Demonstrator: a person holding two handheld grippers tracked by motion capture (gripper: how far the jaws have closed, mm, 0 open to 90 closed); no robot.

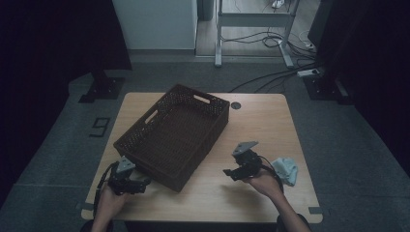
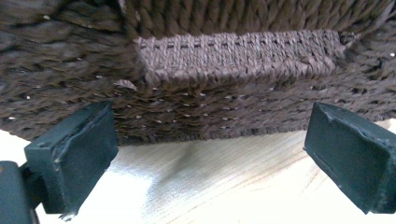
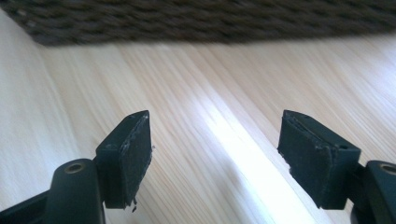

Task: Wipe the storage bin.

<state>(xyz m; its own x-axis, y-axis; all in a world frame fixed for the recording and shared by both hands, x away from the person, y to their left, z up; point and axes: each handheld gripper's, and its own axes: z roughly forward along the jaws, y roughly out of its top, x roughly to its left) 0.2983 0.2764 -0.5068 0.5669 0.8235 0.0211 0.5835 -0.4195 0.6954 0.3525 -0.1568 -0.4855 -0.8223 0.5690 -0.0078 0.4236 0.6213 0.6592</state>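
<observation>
Left gripper (image 1: 140,185) sits at the near left corner of the table (image 1: 270,125), its jaws spread wide with nothing between them; the left gripper view looks straight at the woven wall of the brown basket (image 2: 233,60), which lies just ahead of the fingertips, close but not touching as far as I can tell. Right gripper (image 1: 228,172) hovers over bare wood with its jaws also parted and empty; the basket (image 1: 174,135) lies to its left and ahead, with a strip of tabletop between, so the left gripper is plainly the nearer one. Basket runs with its long axis slanting from near left to far right, a handle slot in each short end; its near corner points between the two grippers. Behind and to the right of the right gripper, just beside the hand, lies a crumpled pale cloth (image 1: 286,170); a reach for it would mean turning away from the basket.
</observation>
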